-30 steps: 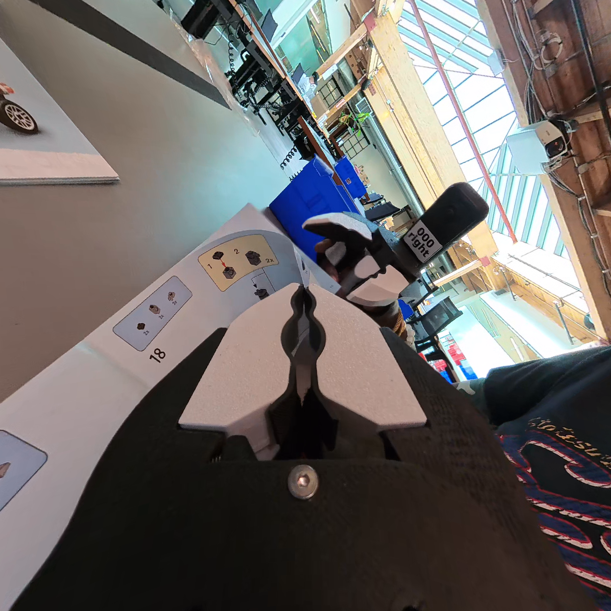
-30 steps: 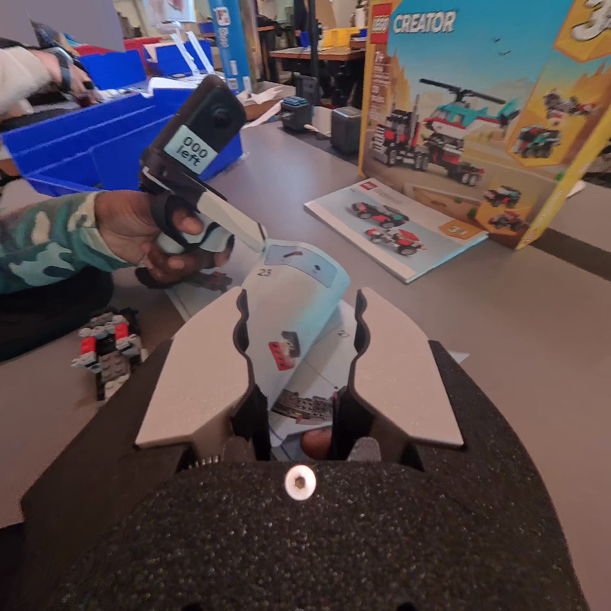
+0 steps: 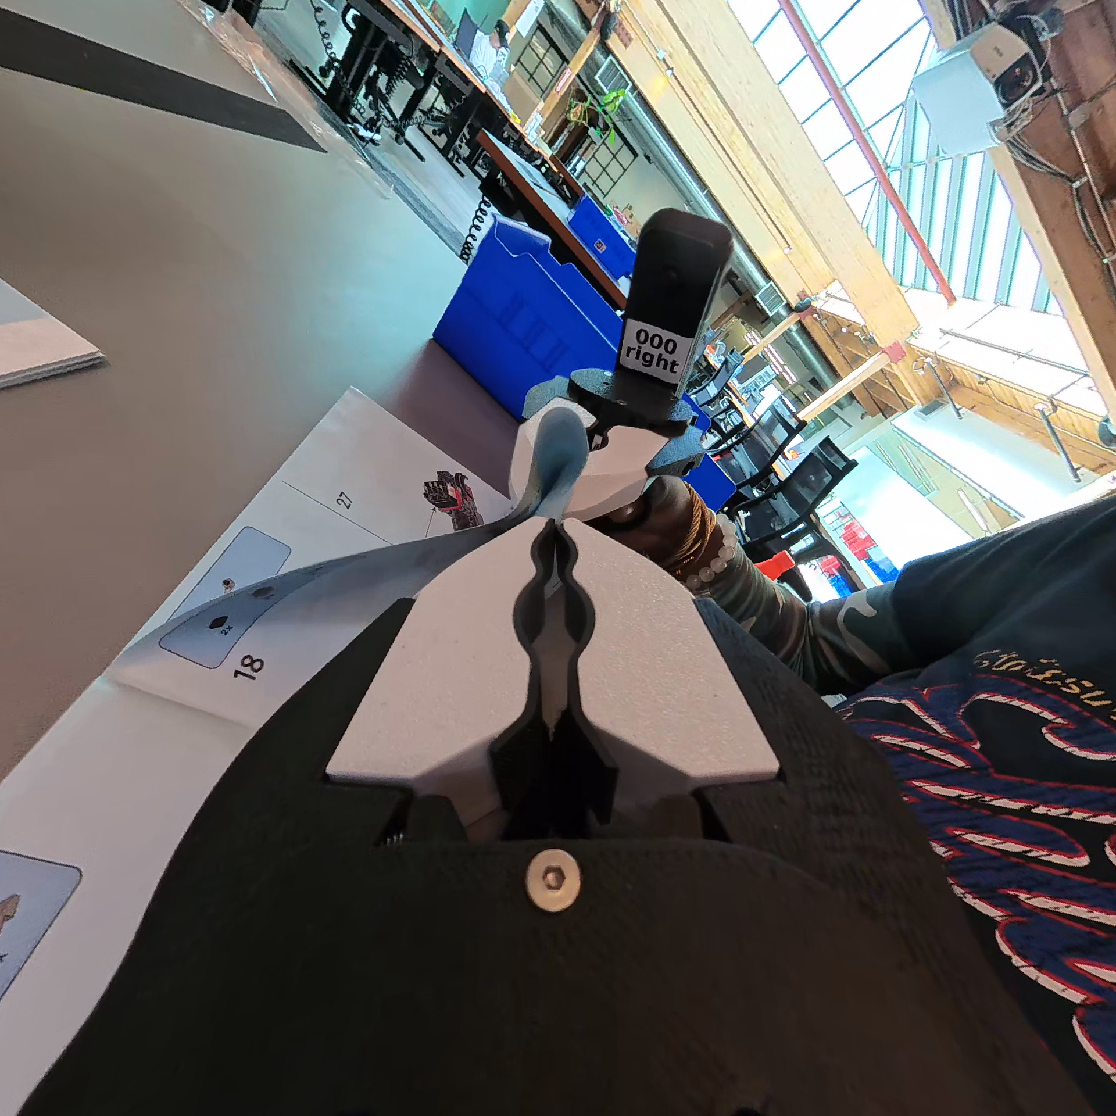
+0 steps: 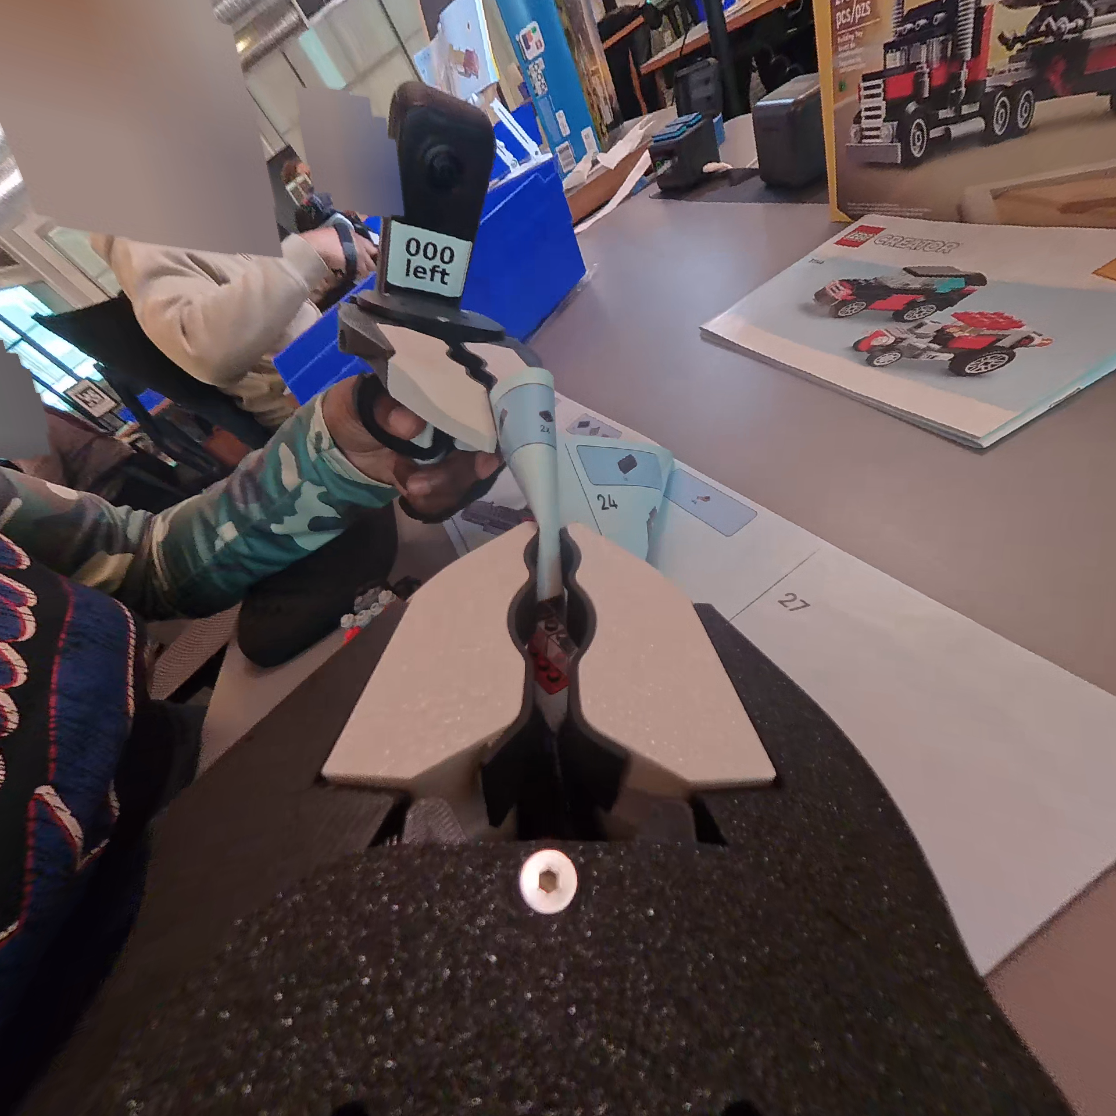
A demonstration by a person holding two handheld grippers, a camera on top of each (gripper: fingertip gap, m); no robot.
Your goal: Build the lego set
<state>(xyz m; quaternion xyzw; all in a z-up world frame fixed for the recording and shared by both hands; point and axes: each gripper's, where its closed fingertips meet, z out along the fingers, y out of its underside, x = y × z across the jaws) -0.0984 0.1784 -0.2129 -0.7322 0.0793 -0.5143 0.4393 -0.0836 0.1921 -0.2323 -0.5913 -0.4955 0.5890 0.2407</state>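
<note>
Both tools clamped on the same lifted pages of the open instruction booklet [image 4: 803, 604], which lies flat on the grey counter [image 4: 845, 471]. Left tool [image 3: 552, 531] closed tight, tips pinching the curled blue-grey pages [image 3: 362, 580] at their raised edge; seen in the right wrist view farther off [image 4: 483, 416], gripped by a hand [image 4: 423, 465] in a camouflage sleeve, nipping the rolled top of those pages [image 4: 531, 416]. Right tool [image 4: 549, 543] likewise shut, with the twisted pages running down between its fingers and a printed red-and-black figure showing in the gap; in the left wrist view [image 3: 564, 477] just beyond the left tool's tips, almost touching, the pale blue paper curling up over its white fingers [image 3: 610, 459]. Pages pulled up into a narrow, twisted ridge between the two tools, the rest of the booklet spread beneath with numbered steps visible. Partly built lego pieces [image 4: 368, 604] on the counter near the person's arm, small and half hidden. Second, closed booklet [image 4: 906, 338] with cars on its cover lying well apart to the right, beside the upright lego box [image 4: 966, 109]. Blue bins [image 3: 519, 320] at the counter's far edge. Dark patterned sweater [image 3: 996, 815] close at the side.
</note>
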